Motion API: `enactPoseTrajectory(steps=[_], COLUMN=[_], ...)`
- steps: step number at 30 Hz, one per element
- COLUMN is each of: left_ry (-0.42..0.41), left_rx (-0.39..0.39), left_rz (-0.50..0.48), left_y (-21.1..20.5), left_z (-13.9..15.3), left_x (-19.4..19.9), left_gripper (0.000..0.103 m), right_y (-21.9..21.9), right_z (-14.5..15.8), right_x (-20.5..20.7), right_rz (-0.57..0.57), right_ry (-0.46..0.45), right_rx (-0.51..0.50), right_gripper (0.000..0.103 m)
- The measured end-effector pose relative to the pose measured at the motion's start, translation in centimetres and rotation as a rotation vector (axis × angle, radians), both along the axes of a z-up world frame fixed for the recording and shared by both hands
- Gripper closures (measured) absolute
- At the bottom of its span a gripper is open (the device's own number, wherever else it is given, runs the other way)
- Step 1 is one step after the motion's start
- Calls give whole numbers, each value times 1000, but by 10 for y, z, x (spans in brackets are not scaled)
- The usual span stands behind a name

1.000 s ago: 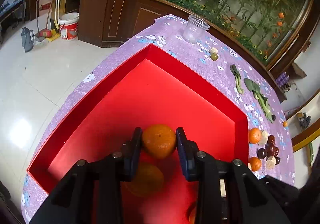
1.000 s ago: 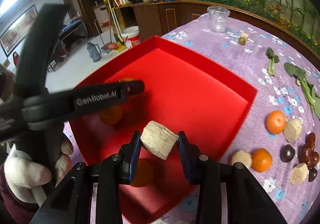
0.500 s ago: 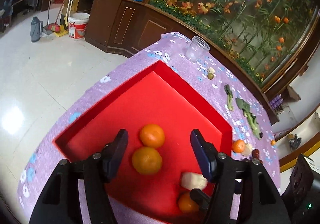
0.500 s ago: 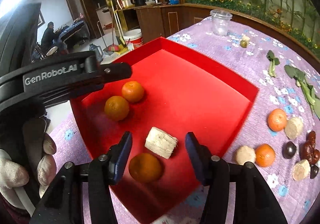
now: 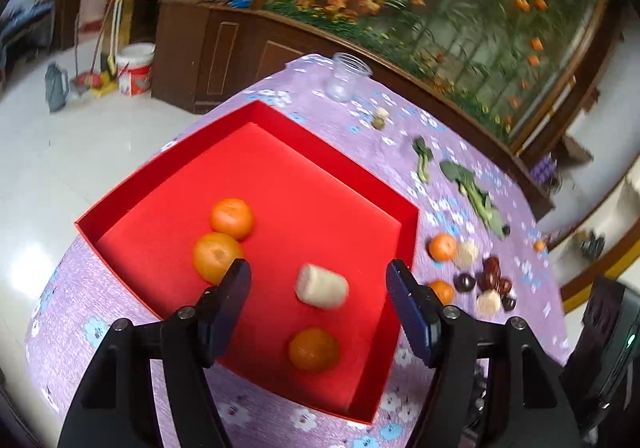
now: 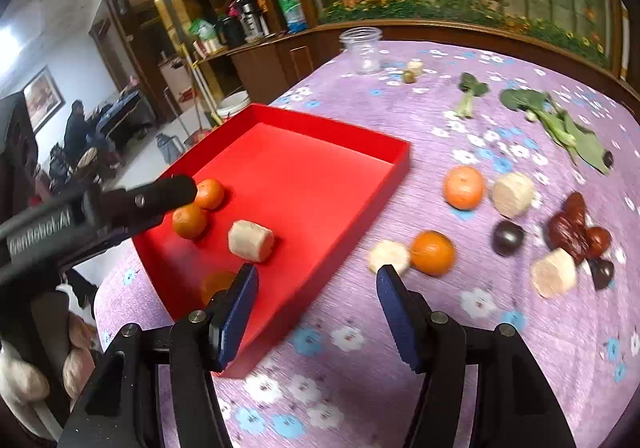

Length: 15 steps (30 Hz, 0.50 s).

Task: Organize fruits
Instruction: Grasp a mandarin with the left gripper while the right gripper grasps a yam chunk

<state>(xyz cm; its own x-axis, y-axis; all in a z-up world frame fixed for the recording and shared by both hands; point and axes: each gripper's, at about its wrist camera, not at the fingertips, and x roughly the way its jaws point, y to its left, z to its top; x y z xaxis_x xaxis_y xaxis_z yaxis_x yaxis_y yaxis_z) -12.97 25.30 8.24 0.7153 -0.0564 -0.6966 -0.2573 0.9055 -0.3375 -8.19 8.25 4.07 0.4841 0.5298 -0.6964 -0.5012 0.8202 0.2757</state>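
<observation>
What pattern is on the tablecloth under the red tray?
The tablecloth is purple with small white and blue flowers; the right wrist view shows it best.

Tray (image 5: pixel 404 244): red, looks like card/paperboard, smooth w/ slight sheen. Tablecloth (image 6: pixel 472 328): purple woven cloth, floral print, matt. Jar (image 6: pixel 363 50): clear, glass or plastic, can't tell. Oranges (image 5: pixel 232 218): dimpled peel, semi-gloss. Pale chunk (image 5: pixel 321 286): rough, fibrous, matt. Floor (image 5: pixel 80 152): glossy tile. Cabinet (image 5: pixel 216 52): dark wood, satin finish.
</observation>
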Motion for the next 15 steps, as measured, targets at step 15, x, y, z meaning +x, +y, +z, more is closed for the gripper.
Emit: enactPoseTrajectory(steps=[15], left_ry=[-29], left_rx=[337], left_rz=[-94], left_y=[-94], left_z=[20], left_x=[-13], left_gripper=[33], right_y=[-95], right_z=[0], right_x=[-13], right_rz=[-177], right_ry=[-7], right_rx=[82], right_gripper=[34])
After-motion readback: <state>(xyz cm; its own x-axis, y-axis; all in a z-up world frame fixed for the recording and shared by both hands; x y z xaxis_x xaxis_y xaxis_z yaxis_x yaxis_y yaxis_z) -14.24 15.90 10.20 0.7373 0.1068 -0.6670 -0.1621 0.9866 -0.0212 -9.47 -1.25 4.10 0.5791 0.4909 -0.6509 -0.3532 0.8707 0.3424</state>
